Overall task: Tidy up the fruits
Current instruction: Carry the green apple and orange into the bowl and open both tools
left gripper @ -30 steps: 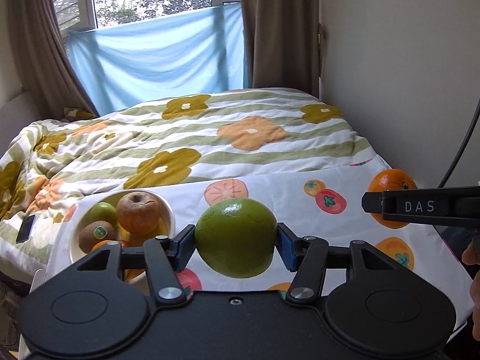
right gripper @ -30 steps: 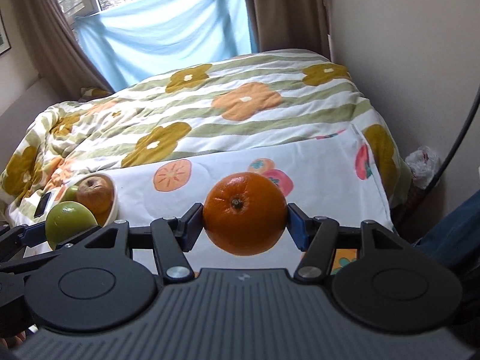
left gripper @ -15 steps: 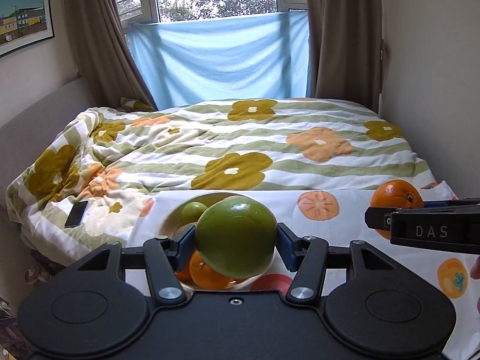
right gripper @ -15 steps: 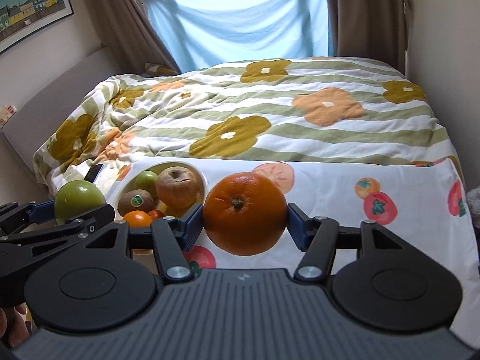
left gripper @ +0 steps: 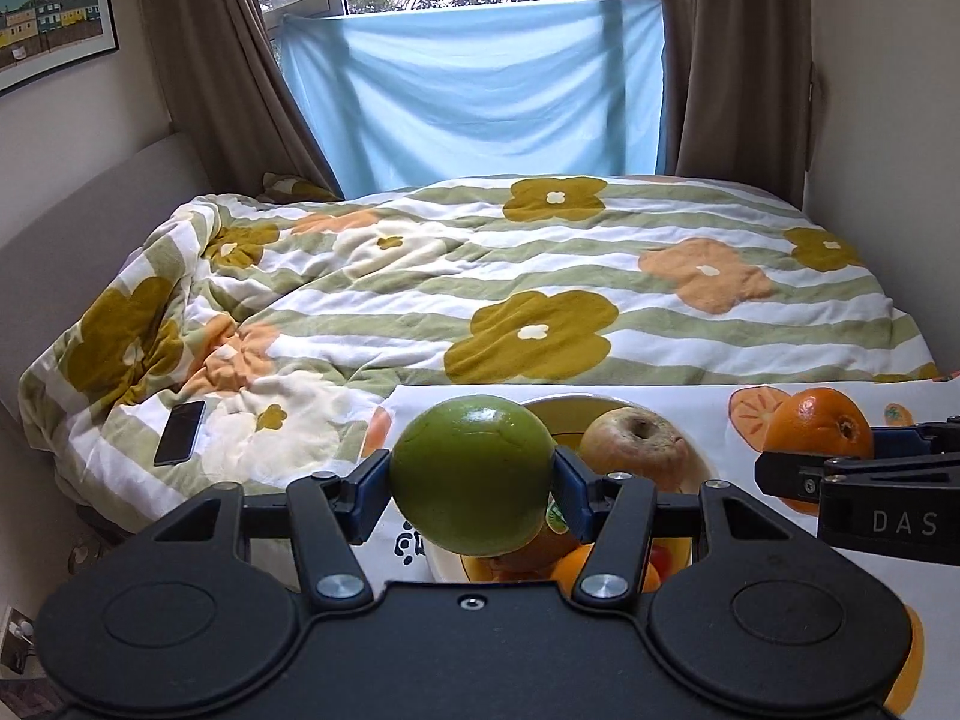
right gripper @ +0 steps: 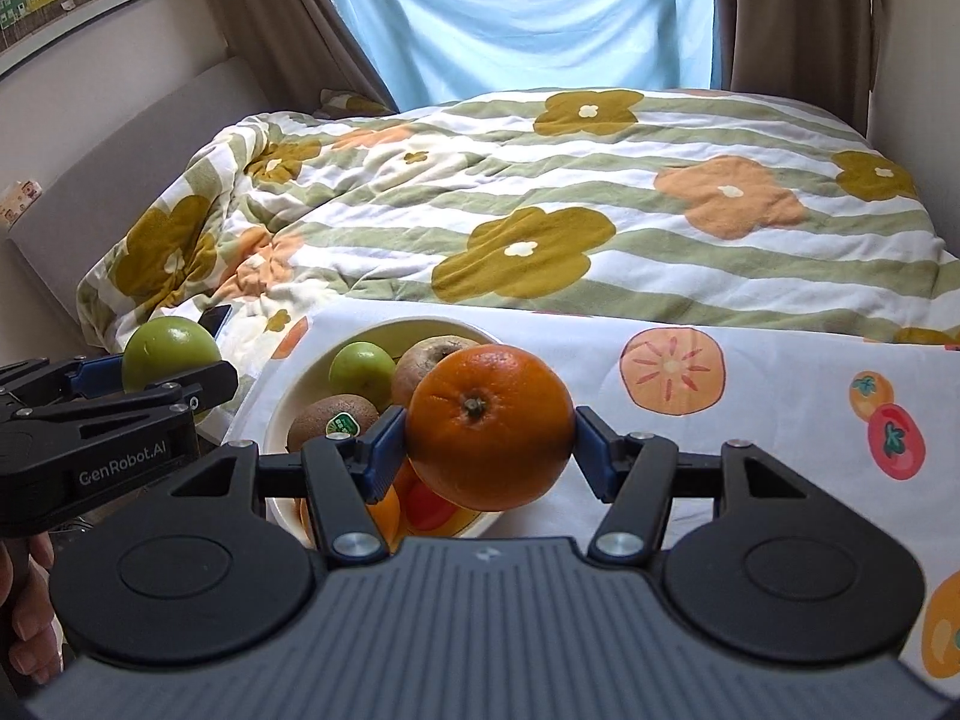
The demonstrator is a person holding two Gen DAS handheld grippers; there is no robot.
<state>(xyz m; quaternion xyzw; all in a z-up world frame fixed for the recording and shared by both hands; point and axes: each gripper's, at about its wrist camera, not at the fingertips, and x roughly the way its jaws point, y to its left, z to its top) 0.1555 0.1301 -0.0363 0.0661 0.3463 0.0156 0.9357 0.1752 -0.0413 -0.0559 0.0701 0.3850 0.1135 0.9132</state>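
My left gripper [left gripper: 473,477] is shut on a large green fruit [left gripper: 474,468] and holds it above the left rim of a cream bowl [right gripper: 288,396]. The bowl holds a brown apple [left gripper: 636,441], a small green fruit [right gripper: 362,367], a kiwi [right gripper: 332,414] and orange fruits. My right gripper [right gripper: 491,429] is shut on an orange [right gripper: 491,426] above the bowl's right side. The orange also shows in the left wrist view [left gripper: 819,423], and the green fruit in the right wrist view [right gripper: 171,354].
The bowl sits on a white cloth with fruit prints [right gripper: 750,396] at the foot of a bed with a flowered duvet [left gripper: 540,288]. A black phone [left gripper: 180,432] lies on the duvet, left of the bowl. Walls stand to the right and left.
Both grippers have swung left with their fruits. The bowl now sits right under them; the left gripper's green fruit is over the bowl's left rim and the orange over the bowl.
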